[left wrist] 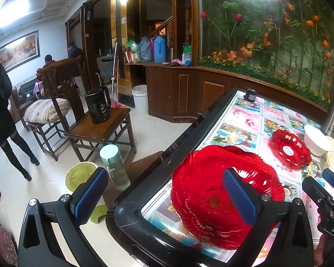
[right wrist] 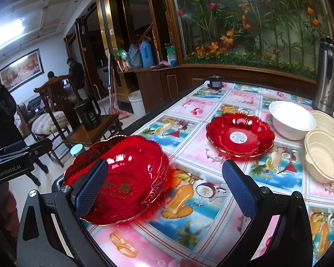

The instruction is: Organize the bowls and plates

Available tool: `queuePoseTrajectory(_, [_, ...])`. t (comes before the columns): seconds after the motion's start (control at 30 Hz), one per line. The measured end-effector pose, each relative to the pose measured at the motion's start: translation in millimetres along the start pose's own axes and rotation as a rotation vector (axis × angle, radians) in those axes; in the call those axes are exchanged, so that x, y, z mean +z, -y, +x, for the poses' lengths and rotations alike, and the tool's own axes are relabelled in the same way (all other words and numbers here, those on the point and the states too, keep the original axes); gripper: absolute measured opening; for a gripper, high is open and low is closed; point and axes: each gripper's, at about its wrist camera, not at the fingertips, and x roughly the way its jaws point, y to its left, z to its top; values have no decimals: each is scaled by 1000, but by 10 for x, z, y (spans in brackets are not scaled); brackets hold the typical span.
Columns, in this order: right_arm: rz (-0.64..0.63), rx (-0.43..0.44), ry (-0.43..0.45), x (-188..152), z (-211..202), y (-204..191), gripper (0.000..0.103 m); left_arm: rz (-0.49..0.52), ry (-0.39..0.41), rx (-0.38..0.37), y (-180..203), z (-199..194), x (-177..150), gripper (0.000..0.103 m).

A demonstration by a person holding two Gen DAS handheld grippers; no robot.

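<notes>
While your left gripper (left wrist: 164, 197) stands wide open with nothing between its blue pads, its right finger (left wrist: 239, 197) sits over the inside of the large red plate (left wrist: 211, 200), and its left finger (left wrist: 92, 191) hangs out past the table's dark rim (left wrist: 131, 213), over the floor. I cannot tell whether that right pad touches the plate or only hovers above it. Just beyond the left finger stands a clear bottle with a pale green cap (left wrist: 113, 166), beside a green-lined bucket (left wrist: 80, 175).

Your right gripper (right wrist: 164, 188) is also spread wide and grips nothing. Its left finger (right wrist: 92, 187) lies in front of the same large red plate (right wrist: 127, 178), which sits at the table's near left corner with gold lettering in its well. Its right finger (right wrist: 239, 188) is over the bare printed tablecloth (right wrist: 189, 233), with open cloth between the two fingers.

Ahead of the right finger and well apart from it lies a smaller red plate (right wrist: 240, 134) with a round white sticker in its middle. Just beyond that, to the right, sits a white bowl (right wrist: 291, 120), and further right two cream bowls (right wrist: 325, 155) lie near the table's edge, the nearer one tilted on its side. A steel flask (right wrist: 326, 75) stands behind them.
</notes>
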Motion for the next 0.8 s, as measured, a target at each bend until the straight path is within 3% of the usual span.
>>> queuePoseTrajectory(0.43, [36,-34,-100,-26,379,-22,103,-26,-91,-7,-213,380,-39,103])
queuePoseTrajectory(0.63, [33,-60,-146,-19,577,-48,103,-53,-163,-49,-284,605,-29,103])
queuePoseTrajectory(0.8, [60,-53,-217,-58,781,-29,103,0,-256,-52,-132,818,-77,103])
